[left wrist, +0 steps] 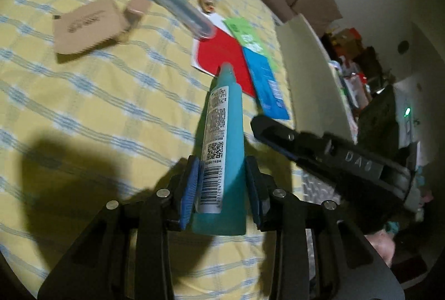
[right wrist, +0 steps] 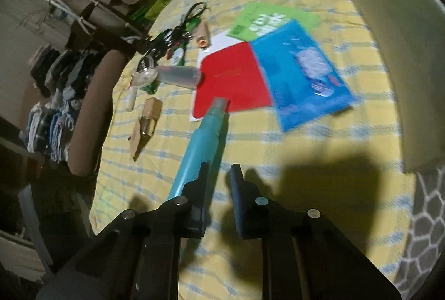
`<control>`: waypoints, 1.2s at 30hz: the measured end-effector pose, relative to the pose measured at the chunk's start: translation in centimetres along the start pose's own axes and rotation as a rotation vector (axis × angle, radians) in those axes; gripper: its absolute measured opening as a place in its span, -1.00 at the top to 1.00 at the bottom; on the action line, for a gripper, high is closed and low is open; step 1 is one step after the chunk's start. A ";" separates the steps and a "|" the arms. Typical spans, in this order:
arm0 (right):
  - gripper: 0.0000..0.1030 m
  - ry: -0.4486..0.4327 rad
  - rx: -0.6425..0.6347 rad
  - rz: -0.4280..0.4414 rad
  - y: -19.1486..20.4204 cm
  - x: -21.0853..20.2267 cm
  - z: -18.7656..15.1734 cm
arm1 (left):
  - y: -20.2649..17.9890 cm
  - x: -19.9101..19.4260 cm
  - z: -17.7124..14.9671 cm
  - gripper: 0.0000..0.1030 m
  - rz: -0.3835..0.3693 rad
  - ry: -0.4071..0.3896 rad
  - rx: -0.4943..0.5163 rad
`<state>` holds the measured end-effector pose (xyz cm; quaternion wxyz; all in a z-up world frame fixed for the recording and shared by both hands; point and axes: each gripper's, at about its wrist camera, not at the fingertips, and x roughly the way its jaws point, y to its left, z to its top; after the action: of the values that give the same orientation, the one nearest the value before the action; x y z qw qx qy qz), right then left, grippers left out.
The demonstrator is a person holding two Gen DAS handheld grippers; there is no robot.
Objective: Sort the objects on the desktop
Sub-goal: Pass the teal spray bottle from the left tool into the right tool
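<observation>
Now | left claw [left wrist: 222,183] clenched on teal bottle [left wrist: 222,127] | right claw [right wrist: 219,174] nearly closed, bottle beside it

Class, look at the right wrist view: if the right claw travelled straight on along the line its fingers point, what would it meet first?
Probably the yellow checked tablecloth just ahead of the right claw, which points downward with nothing between its fingers. The red square card lies further along; depth is unclear.
</observation>
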<state>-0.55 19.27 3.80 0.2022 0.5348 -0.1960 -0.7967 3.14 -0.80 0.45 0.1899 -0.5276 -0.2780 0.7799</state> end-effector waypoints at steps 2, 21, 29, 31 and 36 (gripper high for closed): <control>0.72 0.025 -0.026 -0.002 1.3 1.5 0.5 | 0.6 -0.9 0.2 0.33 0.044 -0.020 0.004; -0.10 0.102 -0.057 -0.060 3.9 5.0 3.6 | -4.3 -0.5 -1.7 -0.07 0.361 -0.061 0.403; 0.30 0.165 -0.208 -0.153 6.6 7.7 3.9 | -2.4 1.3 -1.5 0.34 0.359 -0.011 0.351; 0.30 0.142 -0.206 -0.139 6.3 7.3 3.6 | -2.3 1.2 -1.1 0.34 0.312 -0.005 0.325; 0.31 0.079 -0.143 -0.071 4.7 3.7 4.2 | -4.7 0.1 -0.5 0.34 0.212 -0.042 0.354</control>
<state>-5.22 13.76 4.96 0.2191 0.5568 -0.1113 -0.7935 3.59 2.96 3.21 0.1906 -0.4958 -0.0835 0.8432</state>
